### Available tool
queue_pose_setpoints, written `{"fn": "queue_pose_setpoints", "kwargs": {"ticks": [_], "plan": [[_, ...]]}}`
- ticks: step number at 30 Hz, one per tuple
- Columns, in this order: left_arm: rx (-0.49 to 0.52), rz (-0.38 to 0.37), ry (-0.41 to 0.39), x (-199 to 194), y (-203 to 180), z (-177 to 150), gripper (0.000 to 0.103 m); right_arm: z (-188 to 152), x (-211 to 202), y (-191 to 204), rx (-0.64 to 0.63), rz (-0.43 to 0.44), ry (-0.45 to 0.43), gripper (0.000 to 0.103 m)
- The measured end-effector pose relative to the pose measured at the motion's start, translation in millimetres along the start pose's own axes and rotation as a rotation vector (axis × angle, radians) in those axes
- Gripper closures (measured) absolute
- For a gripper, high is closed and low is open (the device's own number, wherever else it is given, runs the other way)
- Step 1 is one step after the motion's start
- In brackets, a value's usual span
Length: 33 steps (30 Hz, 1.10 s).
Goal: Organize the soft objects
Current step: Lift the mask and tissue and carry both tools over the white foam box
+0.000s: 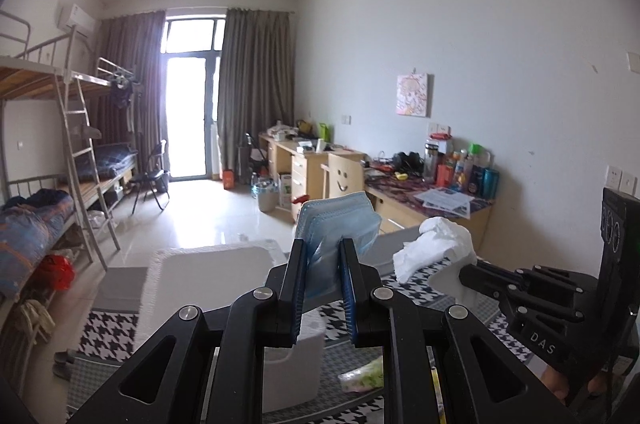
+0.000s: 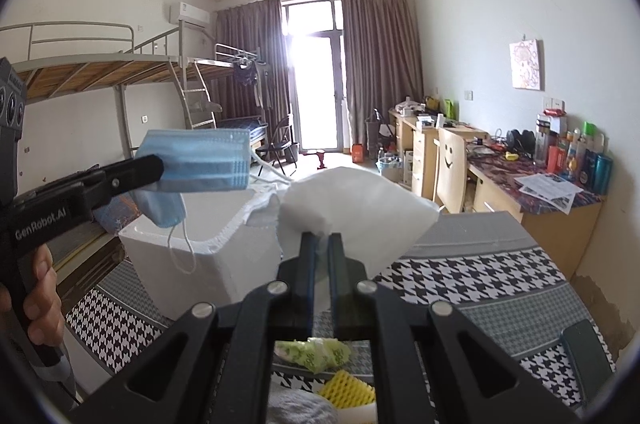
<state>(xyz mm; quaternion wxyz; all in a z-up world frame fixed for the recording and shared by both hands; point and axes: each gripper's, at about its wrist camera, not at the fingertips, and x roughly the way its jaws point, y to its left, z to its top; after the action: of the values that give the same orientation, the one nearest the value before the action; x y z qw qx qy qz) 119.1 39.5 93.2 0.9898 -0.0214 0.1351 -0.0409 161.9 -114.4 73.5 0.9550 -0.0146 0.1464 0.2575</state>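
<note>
At the far left of the right wrist view, a hand (image 2: 38, 298) grips the black handle of the left gripper (image 2: 158, 164), whose side reads "GenRobot.AI"; its jaws are clamped on a bundle of blue face masks (image 2: 200, 166), held in the air above and just left of a white foam box (image 2: 208, 256), with white ear loops dangling over the box's rim. The box's inside is mostly hidden, so its contents cannot be told. To its right, the right gripper (image 2: 320, 244) is clenched on crumpled white tissue (image 2: 360, 220), raised over the houndstooth-patterned cloth (image 2: 480, 276). Below its fingers lie a green printed wrapper (image 2: 316, 354) and a yellow foam net sleeve (image 2: 344, 390) on that cloth. In the left wrist view, the right gripper's body shows the letters "DAS". Further right, bottles (image 2: 576, 156) crowd the desk (image 2: 560, 216) beside printed papers (image 2: 550, 188).
</note>
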Motion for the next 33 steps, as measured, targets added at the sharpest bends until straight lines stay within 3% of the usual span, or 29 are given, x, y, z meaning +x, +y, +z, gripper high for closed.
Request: {"fn": "queue_pose_setpoints", "kwargs": {"ticks": [27, 33], "plan": [[-0.019, 0.227, 0.022, 3.8, 31.6, 2.4, 0.085, 30.4, 29.0, 45.4, -0.078, 0.163, 0.007, 0.094], [-0.048, 0.238, 0.053, 13.6, 44.6, -1.9, 0.085, 33.7, 35.8, 47.9, -0.084, 0.178, 0.016, 0.094]]}}
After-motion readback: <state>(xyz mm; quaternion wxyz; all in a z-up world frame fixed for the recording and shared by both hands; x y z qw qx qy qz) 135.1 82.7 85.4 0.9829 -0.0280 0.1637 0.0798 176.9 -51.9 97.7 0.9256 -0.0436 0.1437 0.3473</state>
